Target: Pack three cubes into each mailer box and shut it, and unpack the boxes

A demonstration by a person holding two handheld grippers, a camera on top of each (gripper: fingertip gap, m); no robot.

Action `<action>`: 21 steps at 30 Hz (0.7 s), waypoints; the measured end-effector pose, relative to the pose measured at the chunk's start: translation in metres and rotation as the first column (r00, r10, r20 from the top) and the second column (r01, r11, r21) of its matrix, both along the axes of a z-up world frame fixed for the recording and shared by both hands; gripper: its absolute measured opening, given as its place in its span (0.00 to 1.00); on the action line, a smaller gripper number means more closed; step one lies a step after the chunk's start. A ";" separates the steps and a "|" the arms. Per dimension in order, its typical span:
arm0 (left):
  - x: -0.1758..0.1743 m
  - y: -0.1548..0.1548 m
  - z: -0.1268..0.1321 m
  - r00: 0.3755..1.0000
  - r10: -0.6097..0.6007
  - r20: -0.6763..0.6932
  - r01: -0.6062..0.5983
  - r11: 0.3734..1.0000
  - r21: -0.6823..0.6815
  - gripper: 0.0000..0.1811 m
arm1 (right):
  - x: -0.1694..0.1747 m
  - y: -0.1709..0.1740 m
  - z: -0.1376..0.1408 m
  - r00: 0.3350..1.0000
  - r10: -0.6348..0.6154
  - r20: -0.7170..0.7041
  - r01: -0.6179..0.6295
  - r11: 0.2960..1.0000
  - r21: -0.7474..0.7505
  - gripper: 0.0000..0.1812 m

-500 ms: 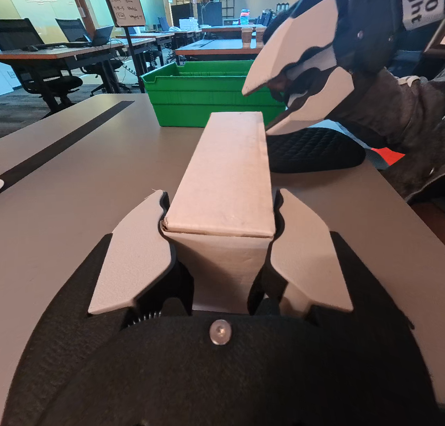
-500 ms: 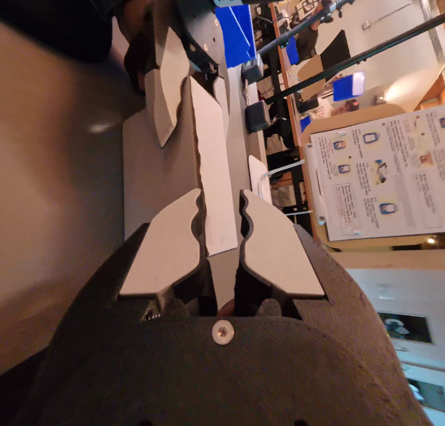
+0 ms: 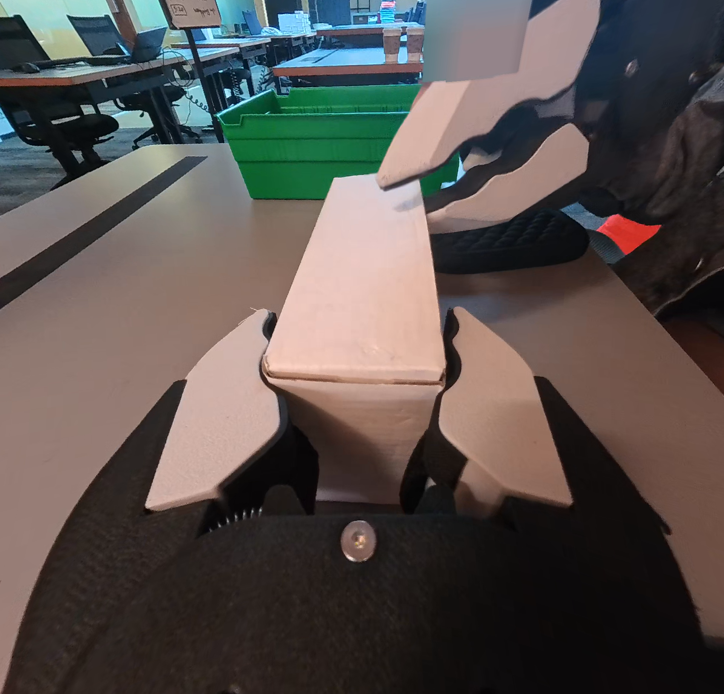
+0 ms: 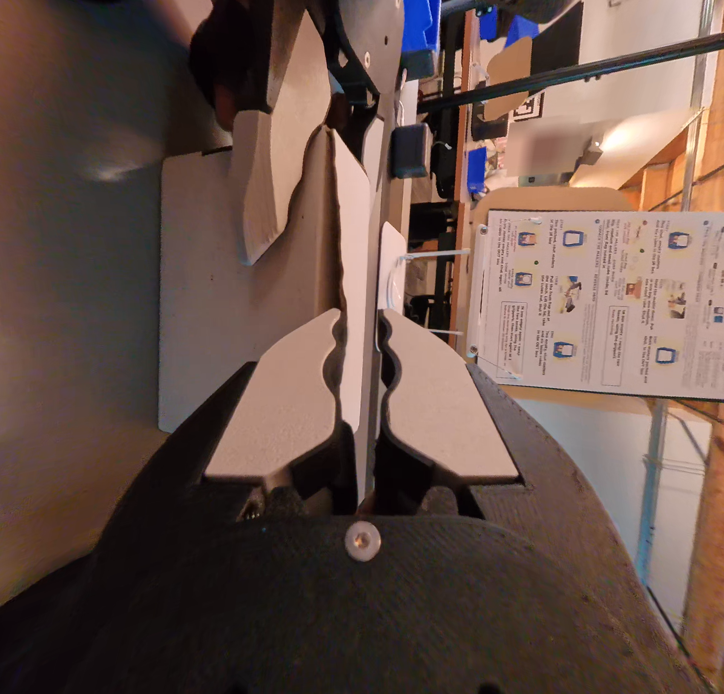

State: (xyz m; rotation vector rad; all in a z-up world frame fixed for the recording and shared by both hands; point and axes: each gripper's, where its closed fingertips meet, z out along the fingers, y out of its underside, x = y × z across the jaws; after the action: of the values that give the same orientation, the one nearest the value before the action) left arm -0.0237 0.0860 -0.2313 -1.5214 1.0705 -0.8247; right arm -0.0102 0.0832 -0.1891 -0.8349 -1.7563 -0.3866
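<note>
A shut white mailer box (image 3: 364, 283) lies lengthwise on the grey table (image 3: 137, 303). My left gripper (image 3: 358, 318) is shut on the box's near end, one finger on each long side. My right gripper (image 3: 407, 201) is at the far right corner. Its upper fingertip touches the lid and its lower finger sits beside the right wall. In the right wrist view, my right gripper (image 4: 359, 316) stands slightly open, straddling the box's (image 4: 219, 303) top right edge. One finger (image 4: 258, 205) of the left gripper presses the side wall farther along. No cubes are in view.
A green bin (image 3: 313, 158) stands just behind the box's far end. A black quilted pad (image 3: 509, 240) lies to the right of the box. A person's dark sleeve (image 3: 685, 205) is at the right table edge. A black strip (image 3: 98, 220) crosses the table on the left. One gripper's finger ends stand about 5 cm off the other's.
My right gripper has come down from above the box's far end onto its far right corner and slid farther along the edge. The left gripper still holds the box.
</note>
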 end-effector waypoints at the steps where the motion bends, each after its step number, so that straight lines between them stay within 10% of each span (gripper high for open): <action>1: 0.000 0.000 0.000 1.000 -0.001 0.000 0.001 1.000 0.001 0.45 | -0.001 0.000 -0.001 1.000 -0.008 0.008 0.008 1.000 0.013 0.06; 5: -0.001 0.001 -0.001 1.000 0.015 -0.018 -0.015 1.000 0.005 0.44 | -0.003 0.002 -0.005 0.998 -0.022 0.053 0.021 1.000 0.021 0.00; 12: -0.002 0.001 -0.002 0.999 0.020 -0.045 -0.019 1.000 0.009 0.44 | -0.004 0.012 0.011 0.991 0.027 0.134 0.048 0.850 -0.525 0.01; 21: -0.001 0.001 -0.002 0.999 0.018 -0.037 -0.018 1.000 -0.005 0.44 | -0.013 0.042 0.018 0.912 0.239 0.334 0.274 0.252 -0.928 0.01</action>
State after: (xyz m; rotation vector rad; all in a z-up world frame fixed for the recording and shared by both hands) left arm -0.0244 0.0875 -0.2330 -1.5540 1.0810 -0.7904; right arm -0.0228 0.1256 -0.1714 -1.7656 -2.3711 0.7597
